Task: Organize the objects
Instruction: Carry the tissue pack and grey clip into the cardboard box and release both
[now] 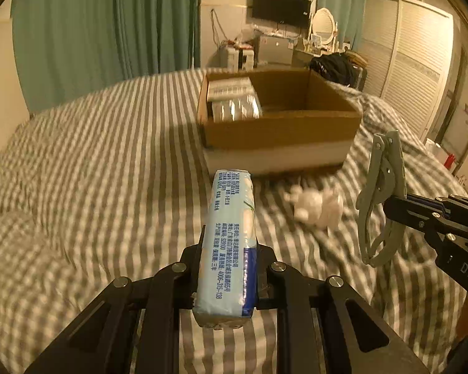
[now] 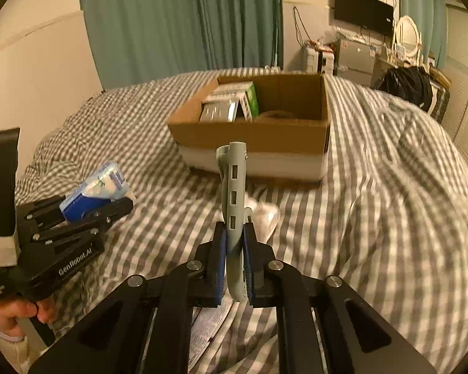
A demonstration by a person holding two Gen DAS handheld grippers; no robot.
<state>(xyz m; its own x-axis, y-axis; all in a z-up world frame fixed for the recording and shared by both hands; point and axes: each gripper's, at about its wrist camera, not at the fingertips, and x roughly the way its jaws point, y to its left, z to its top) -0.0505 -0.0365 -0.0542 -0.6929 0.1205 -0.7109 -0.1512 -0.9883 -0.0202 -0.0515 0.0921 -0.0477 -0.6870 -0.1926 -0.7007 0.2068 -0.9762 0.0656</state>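
Note:
My left gripper [image 1: 229,249] is shut on a long light-blue tissue pack [image 1: 231,237] that points toward the open cardboard box [image 1: 277,131] on the striped bed. In the right wrist view, the same tissue pack [image 2: 93,190] shows at the left in the left gripper [image 2: 109,208]. My right gripper [image 2: 234,261] is shut on a grey plastic clip-like tool [image 2: 234,193], held upright. The grey tool [image 1: 380,196] also appears at the right of the left wrist view. The box [image 2: 252,137] holds a few small packages [image 2: 231,103] at its left side.
A crumpled white plastic item [image 1: 318,205] lies on the grey-and-white striped bedding [image 1: 109,187] in front of the box. Printed paper [image 2: 209,324] lies under my right gripper. A hand [image 2: 12,314] grips the left handle. Green curtains, a dresser and wardrobe stand beyond the bed.

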